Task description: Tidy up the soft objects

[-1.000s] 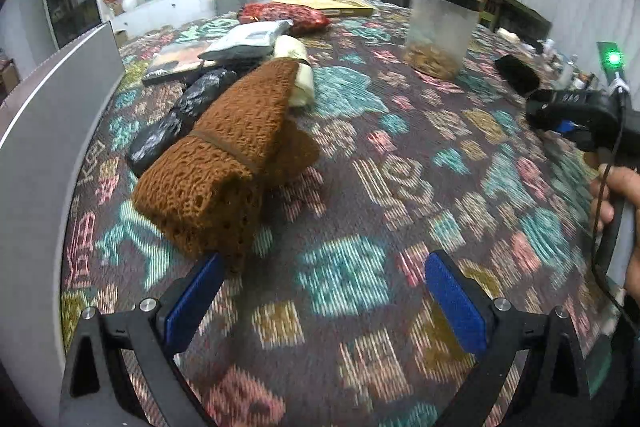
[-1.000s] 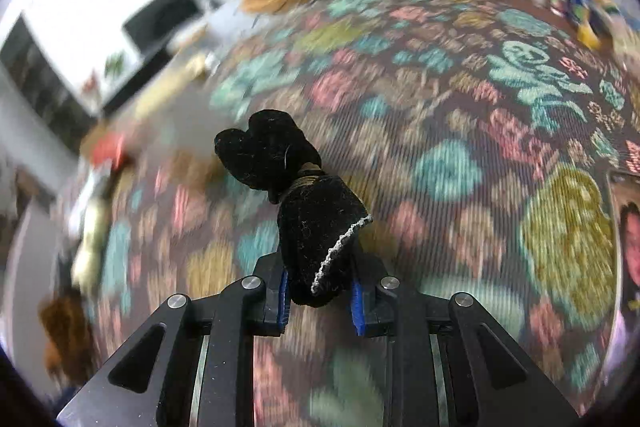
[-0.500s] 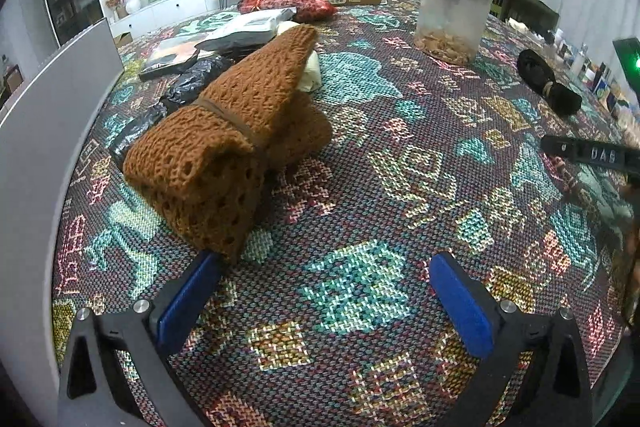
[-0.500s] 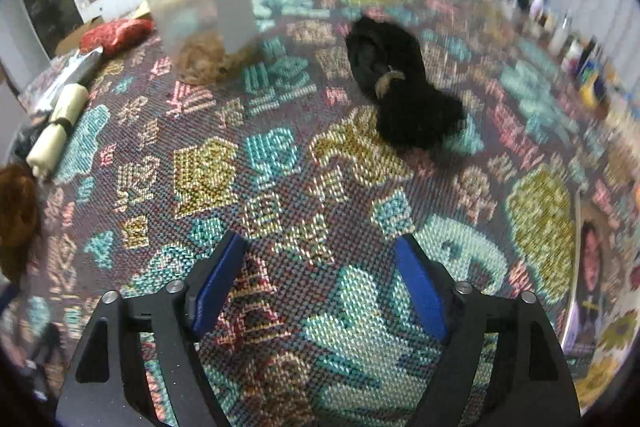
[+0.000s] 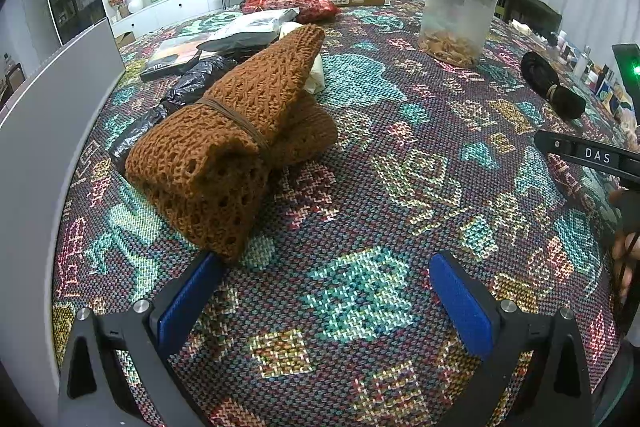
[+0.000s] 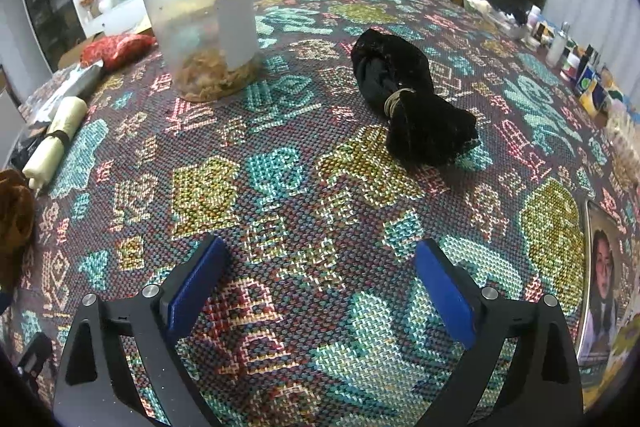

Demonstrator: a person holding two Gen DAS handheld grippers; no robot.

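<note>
My right gripper [image 6: 320, 283] jaws just spread wide, empty; black bundle [image 6: 412, 107] upper centre on counter [image 6: 280, 195]. Left gripper [image 5: 324, 295] jaws spread, empty.

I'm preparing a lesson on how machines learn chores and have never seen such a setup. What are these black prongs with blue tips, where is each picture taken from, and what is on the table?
No robot here: a person holds a two-finger gripper in each hand, each with a camera looking along its fingers. The left gripper is open and empty beside a brown knitted bundle. The right gripper has just been opening, with nothing between its fingers; a black cloth bundle lies ahead on the patterned tablecloth, apart from it. A clear jar stands behind.
</note>
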